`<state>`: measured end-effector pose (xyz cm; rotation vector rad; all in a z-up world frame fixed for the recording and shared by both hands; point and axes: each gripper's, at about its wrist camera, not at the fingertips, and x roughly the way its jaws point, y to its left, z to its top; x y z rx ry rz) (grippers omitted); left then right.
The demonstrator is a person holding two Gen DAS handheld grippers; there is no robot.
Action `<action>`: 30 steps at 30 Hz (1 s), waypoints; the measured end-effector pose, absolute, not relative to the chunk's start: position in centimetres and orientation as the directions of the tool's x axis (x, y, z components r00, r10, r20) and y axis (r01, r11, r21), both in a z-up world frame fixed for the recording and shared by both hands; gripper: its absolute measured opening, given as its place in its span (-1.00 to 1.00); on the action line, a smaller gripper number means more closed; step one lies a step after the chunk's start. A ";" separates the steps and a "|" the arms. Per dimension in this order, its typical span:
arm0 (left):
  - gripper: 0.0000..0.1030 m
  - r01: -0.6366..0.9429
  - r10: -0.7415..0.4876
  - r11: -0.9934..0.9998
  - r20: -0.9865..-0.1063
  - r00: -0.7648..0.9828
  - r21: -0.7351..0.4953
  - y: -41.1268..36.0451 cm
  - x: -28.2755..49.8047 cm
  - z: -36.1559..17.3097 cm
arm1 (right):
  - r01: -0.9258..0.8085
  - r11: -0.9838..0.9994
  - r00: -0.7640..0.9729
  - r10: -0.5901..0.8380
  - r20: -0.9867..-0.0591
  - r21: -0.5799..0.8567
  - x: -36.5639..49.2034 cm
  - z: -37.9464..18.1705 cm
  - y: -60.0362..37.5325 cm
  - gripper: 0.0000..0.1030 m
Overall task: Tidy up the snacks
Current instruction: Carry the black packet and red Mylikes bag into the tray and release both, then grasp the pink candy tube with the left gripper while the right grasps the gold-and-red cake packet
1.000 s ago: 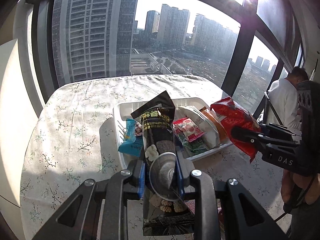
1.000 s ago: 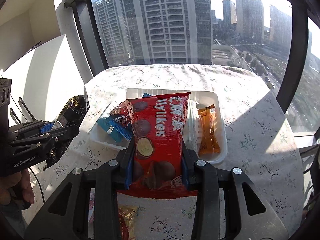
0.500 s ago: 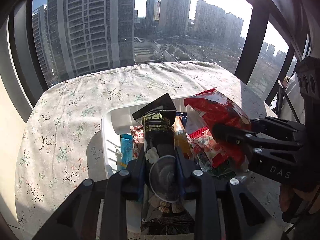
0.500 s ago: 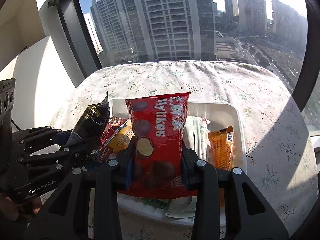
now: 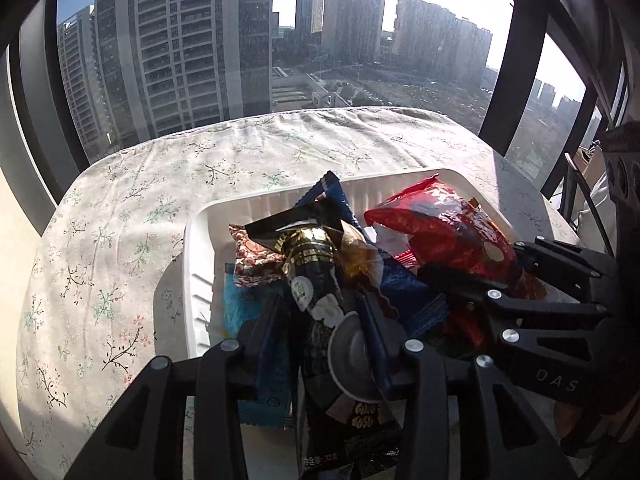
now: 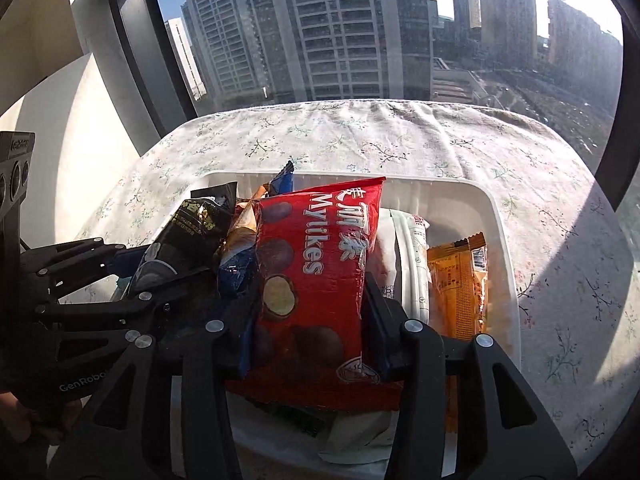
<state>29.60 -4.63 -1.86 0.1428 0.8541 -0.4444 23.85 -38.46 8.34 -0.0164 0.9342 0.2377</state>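
Observation:
A white tray [image 5: 192, 260] [image 6: 505, 240] on the flowered tablecloth holds several snack packets. My left gripper [image 5: 322, 320] reaches into its left half, jaws opening. A black and gold packet [image 5: 312, 256] [image 6: 192, 224] stands between them, leaning on the right finger with a gap at the left one. My right gripper [image 6: 310, 312] is in the tray beside it, jaws opening too. The red Mylikes bag [image 6: 320, 260] [image 5: 440, 232] still lies between its fingers, its lower end resting on the pile. Each gripper shows in the other's view, close side by side.
In the tray lie an orange packet [image 6: 456, 280] at the right, a white pouch [image 6: 412, 260], a light blue packet [image 5: 248, 320] and a dark blue one [image 5: 332, 192]. The tablecloth [image 5: 120, 220] ends at big windows with dark frames.
Both grippers came forward and down into the tray with their packets. The left jaws have spread away from the black packet, and the right jaws have widened a little around the red bag.

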 end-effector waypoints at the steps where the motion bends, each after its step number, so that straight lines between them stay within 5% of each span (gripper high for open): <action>1: -0.07 0.430 -0.319 0.901 -0.752 0.577 -0.052 -4.6 29.5 -1.7 | -0.206 0.974 0.573 0.198 -0.795 0.094 23.7 8.5 -38.6 -0.06; 4: 0.24 0.424 -0.327 0.904 -0.728 0.603 -0.056 -4.2 28.8 -0.6 | -0.188 0.976 0.584 0.197 -0.788 0.105 23.4 9.2 -39.2 0.01; 9: 0.58 0.420 -0.317 0.907 -0.690 0.651 -0.020 -3.1 26.3 1.8 | -0.186 0.974 0.613 0.216 -0.760 0.127 22.8 10.6 -39.4 0.43; 13: 1.00 0.402 -0.318 0.915 -0.657 0.684 -0.025 -1.0 22.8 3.3 | -0.206 0.971 0.622 0.227 -0.749 0.123 22.4 12.4 -38.9 0.44; 23: 1.00 0.463 -0.357 0.885 -0.710 0.607 -0.049 -0.4 13.1 1.3 | -0.267 0.963 0.625 0.198 -0.755 0.032 14.8 18.3 -38.9 0.59; 30: 0.99 0.487 -0.295 0.873 -0.773 0.562 0.021 -2.7 10.8 -2.6 | -0.229 0.965 0.639 0.249 -0.727 0.129 2.9 17.8 -41.7 0.59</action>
